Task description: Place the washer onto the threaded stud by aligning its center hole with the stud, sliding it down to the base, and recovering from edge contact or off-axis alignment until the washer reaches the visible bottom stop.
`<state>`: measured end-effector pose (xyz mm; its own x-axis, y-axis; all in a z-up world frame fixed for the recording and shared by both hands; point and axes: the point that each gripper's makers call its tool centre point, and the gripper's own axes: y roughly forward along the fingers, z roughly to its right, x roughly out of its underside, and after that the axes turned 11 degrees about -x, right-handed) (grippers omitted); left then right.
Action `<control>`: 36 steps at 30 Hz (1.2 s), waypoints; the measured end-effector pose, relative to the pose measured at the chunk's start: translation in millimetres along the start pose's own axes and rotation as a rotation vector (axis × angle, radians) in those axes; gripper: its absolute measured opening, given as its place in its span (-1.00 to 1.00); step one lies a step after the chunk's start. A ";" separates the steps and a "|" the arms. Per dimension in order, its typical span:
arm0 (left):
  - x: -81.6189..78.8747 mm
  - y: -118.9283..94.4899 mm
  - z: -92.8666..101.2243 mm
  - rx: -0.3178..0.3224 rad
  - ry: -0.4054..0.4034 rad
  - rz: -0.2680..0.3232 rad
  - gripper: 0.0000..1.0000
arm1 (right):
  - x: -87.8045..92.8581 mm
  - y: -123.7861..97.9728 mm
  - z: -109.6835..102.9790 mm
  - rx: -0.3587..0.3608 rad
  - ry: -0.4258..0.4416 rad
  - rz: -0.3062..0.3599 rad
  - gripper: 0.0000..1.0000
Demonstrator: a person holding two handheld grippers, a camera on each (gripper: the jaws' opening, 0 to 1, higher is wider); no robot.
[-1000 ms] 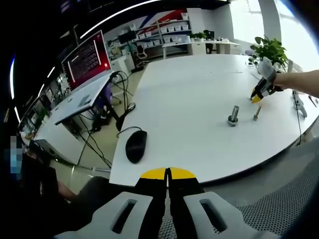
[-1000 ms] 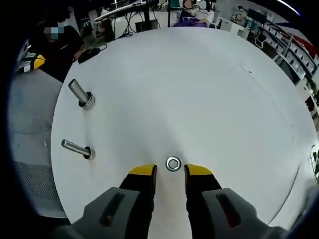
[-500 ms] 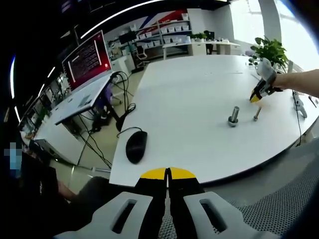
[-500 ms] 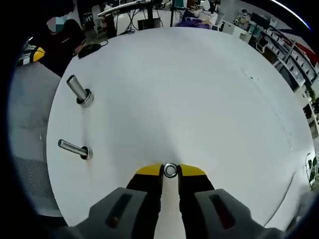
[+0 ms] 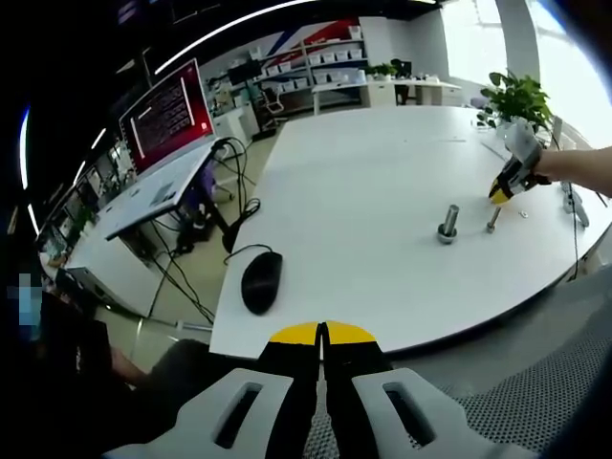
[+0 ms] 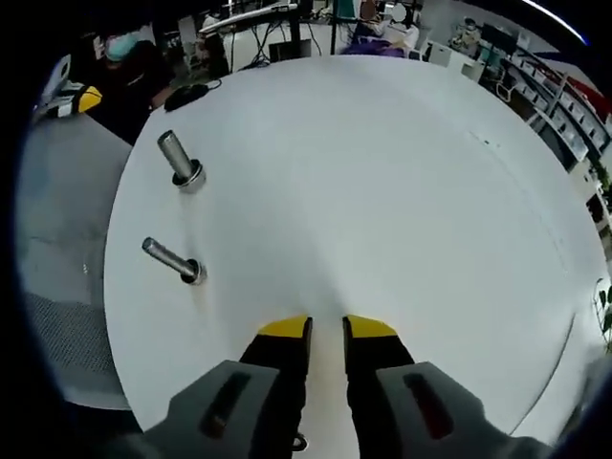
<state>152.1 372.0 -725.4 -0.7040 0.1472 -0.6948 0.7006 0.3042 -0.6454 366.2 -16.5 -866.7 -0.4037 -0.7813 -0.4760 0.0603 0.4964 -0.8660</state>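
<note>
White table (image 6: 402, 191) lay under right gripper (image 6: 327, 328), jaws narrowly apart, visibly empty. Small ring behind tips, maybe washer (image 6: 298, 442); unsure. Studs (image 6: 179, 159) ahead-left. Left gripper (image 5: 322, 333) closed, empty. Washer judged light, stiff, slick: pinch opposite rims.

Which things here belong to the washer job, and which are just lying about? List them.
Job: thick stud, thin stud, what looks like the washer, right gripper.
Lying about: mouse, potted plant.
</note>
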 end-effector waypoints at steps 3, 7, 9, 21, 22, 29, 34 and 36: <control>0.3 -0.1 0.1 -0.001 0.001 -0.002 -1.00 | 10.8 -9.6 -1.4 -0.004 0.005 -0.004 -0.63; 0.6 0.2 -0.2 -0.001 0.002 -0.003 -1.00 | 26.8 -19.2 -8.5 -0.034 0.014 -0.031 -0.63; 0.7 0.1 -0.1 -0.002 0.003 -0.005 -1.00 | 34.4 -23.5 -11.9 -0.048 -0.003 -0.064 -0.63; 1.6 0.7 -0.7 -0.006 0.009 -0.011 -1.00 | 70.0 -36.1 -21.5 -0.093 -0.064 -0.202 -0.57; 1.7 0.7 -0.7 -0.006 0.010 -0.011 -1.00 | 71.4 -35.8 -21.7 -0.093 -0.072 -0.212 -0.57; 1.4 0.9 -0.8 -0.006 0.012 -0.012 -1.00 | 70.9 -35.0 -18.6 -0.059 -0.096 -0.235 -0.68; 0.9 0.7 -0.9 -0.007 0.009 -0.009 -1.00 | 70.8 -34.3 -20.2 -0.057 -0.132 -0.259 -0.68; 0.9 0.5 -0.7 -0.006 0.010 -0.009 -1.00 | 70.6 -34.2 -19.6 -0.058 -0.128 -0.262 -0.69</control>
<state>151.8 372.9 -726.1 -0.7117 0.1537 -0.6855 0.6932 0.3115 -0.6500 317.8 -81.2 -867.7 -0.2801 -0.9251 -0.2562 -0.0843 0.2896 -0.9534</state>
